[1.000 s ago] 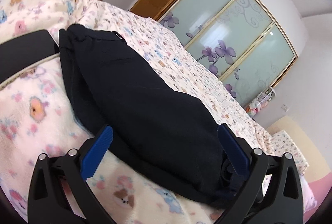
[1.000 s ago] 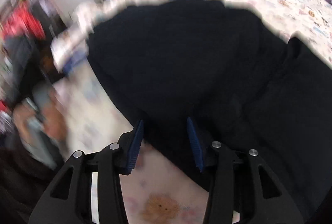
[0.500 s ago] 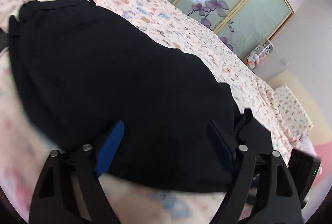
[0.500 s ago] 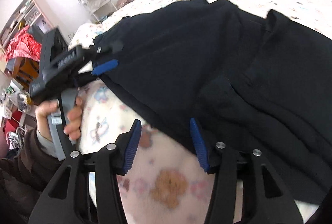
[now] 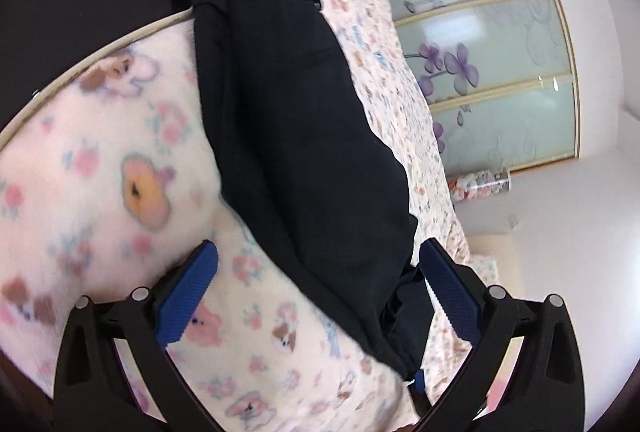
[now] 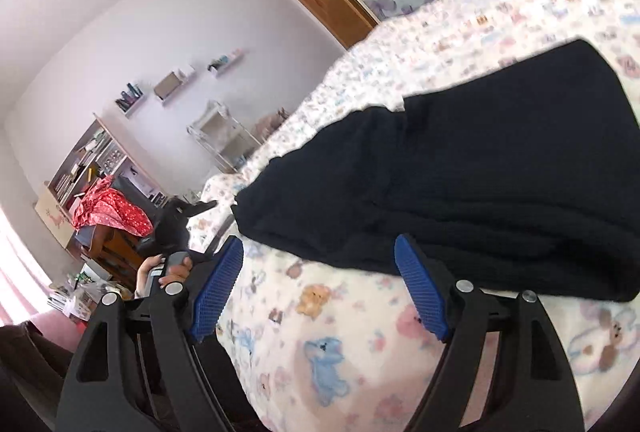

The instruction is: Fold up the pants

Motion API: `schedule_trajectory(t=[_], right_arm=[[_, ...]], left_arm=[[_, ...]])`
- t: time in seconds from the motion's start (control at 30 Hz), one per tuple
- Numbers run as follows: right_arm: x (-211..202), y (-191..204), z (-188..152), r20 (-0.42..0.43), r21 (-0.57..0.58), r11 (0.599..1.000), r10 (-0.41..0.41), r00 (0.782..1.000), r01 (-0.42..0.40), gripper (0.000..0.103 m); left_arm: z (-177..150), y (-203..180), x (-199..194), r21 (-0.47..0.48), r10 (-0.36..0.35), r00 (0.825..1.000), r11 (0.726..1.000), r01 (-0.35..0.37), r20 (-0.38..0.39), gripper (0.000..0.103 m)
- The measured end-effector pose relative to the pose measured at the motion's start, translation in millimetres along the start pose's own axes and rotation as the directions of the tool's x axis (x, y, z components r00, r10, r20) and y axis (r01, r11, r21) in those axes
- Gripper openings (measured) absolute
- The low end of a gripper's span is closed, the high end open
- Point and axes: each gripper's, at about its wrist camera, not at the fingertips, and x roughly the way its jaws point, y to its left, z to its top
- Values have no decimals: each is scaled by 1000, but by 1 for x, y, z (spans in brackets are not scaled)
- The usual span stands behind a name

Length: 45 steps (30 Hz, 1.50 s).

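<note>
The dark navy pants (image 5: 296, 120) lie folded lengthwise in a long strip on the patterned bed cover (image 5: 104, 160). My left gripper (image 5: 320, 296) is open and empty, its blue pads on either side of the near end of the pants, just above them. In the right wrist view the pants (image 6: 480, 184) lie across the bed ahead. My right gripper (image 6: 320, 284) is open and empty, its pads just short of the pants' near edge. The left gripper's hand and handle (image 6: 168, 268) show at the bed's far edge.
A black flat object (image 5: 80, 0) lies on the bed beyond the pants' far end. Sliding wardrobe doors with purple flowers (image 5: 492, 64) stand beyond the bed. Shelves and a red cloth (image 6: 108, 208) are at the room's far side.
Both grippers have pulled back from the pants and swung round. The right gripper's jaws have opened wider. The pants lie flat on the bed.
</note>
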Motion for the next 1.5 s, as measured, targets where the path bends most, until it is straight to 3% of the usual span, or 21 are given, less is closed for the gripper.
schedule_trajectory(t=[0.17,0.3,0.37,0.5,0.6,0.8,0.87,0.93,1.03,1.1,1.17,1.2,1.3,1.37,1.4,1.47,1.5], right_arm=[[-10,5,-4,-25,-45,999,6,1000,-7,81],[-11,14,-4,-38,-88,996,-6,999,3,82],[-12,16,-7,-41,-98,995,-8,999,4,83],[-9,16,-8,-47,-105,995,-6,999,1,83],[-7,17,-9,-52,-103,995,-9,999,4,83],[-14,19,-9,-27,-110,994,-9,1000,6,83],[-16,18,-7,-19,-102,995,-9,1000,7,83],[-19,17,-6,-7,-94,996,-10,1000,10,83],[-26,16,-4,23,-86,996,-9,1000,11,83],[-34,15,-1,56,-72,997,-2,998,6,83],[-46,11,4,104,-47,999,3,995,2,83],[-50,10,5,123,-37,999,3,992,2,83],[-67,3,10,196,2,1000,-2,981,2,83],[-78,-1,13,245,29,1000,-3,970,-4,84],[-86,-4,14,279,46,999,-5,960,-9,84],[-95,-8,16,321,65,998,-3,947,-19,85],[-102,-11,18,352,81,996,-4,936,-26,85]], left_arm=[[17,-13,23,43,59,998,997,-58,-16,101],[39,-11,40,-7,108,993,994,-108,-48,101],[40,-16,38,-2,100,994,995,-101,-52,101],[29,-59,21,211,13,999,977,-19,30,101],[35,-47,35,135,84,996,987,-85,11,101],[42,-25,56,15,176,983,984,-177,59,81],[41,-26,57,-1,231,970,973,-232,75,64],[41,-26,55,-18,298,949,954,-298,98,33],[36,-26,47,11,335,934,941,-339,125,19],[32,-39,43,51,362,918,926,-374,162,16],[22,-64,41,147,405,884,884,-444,234,15],[16,-79,43,207,424,864,851,-483,272,14],[-10,-136,52,398,443,800,703,-590,404,14],[-40,-178,65,511,426,763,569,-644,486,14],[-50,-189,69,539,417,754,530,-655,507,14],[-88,-223,89,630,374,742,393,-670,556,14],[-100,-233,98,660,353,745,347,-666,566,14]])
